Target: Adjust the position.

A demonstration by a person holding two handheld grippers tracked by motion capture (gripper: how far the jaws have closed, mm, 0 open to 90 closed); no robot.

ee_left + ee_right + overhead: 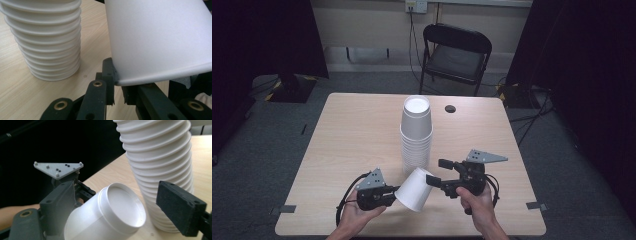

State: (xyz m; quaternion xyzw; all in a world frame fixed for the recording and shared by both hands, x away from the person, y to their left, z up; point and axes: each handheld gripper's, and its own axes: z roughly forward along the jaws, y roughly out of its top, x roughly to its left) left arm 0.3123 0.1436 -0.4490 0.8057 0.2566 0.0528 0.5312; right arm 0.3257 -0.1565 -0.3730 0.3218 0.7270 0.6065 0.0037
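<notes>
Nearest the camera, a white cup (413, 189) lies tilted on its side above the table (352, 145), its base toward 1 o'clock. Plain and matte, it bears no writing. Left gripper (117, 82) pinches its rim shut at 8 o'clock. Right gripper (435, 171) straddles the base, jaws apart and not pressing. At 12 o'clock the stack (416, 135) stands just beside the cup. Bare tabletop lies open toward 10 o'clock.

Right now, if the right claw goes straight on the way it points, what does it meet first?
Probably the single cup's base: the right claw points left at the cup held by the left claw. The cup stack stands close beside that line.
</notes>
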